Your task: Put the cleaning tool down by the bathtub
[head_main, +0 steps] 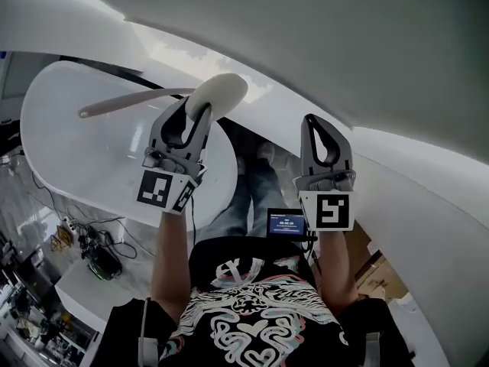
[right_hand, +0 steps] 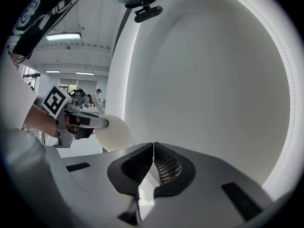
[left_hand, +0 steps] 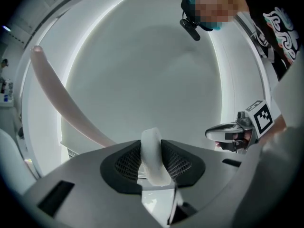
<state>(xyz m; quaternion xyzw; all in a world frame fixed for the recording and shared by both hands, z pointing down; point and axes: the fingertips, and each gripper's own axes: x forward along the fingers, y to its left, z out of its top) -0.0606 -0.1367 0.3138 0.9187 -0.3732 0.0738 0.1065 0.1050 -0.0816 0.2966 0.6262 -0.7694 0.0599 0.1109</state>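
Observation:
The cleaning tool has a white oval sponge head (head_main: 219, 94) and a long pale handle (head_main: 126, 103) that points left. My left gripper (head_main: 191, 115) is shut on the head's edge, and in the left gripper view the white head (left_hand: 153, 158) is pinched between the pads while the handle (left_hand: 57, 96) sweeps up to the left. The white bathtub wall (head_main: 359, 44) curves across behind both grippers. To the right, level with the left one, my right gripper (head_main: 322, 128) is shut with nothing in it. In its own view the right gripper (right_hand: 153, 151) faces the tub wall (right_hand: 213, 89), with the sponge head (right_hand: 114, 133) at left.
A white rounded surface (head_main: 76, 155) lies under the tool's handle at left. Cables and a power strip (head_main: 95, 247) lie on the floor at lower left. A cardboard box (head_main: 374, 274) stands at lower right. A small screen (head_main: 286, 222) hangs at the person's waist.

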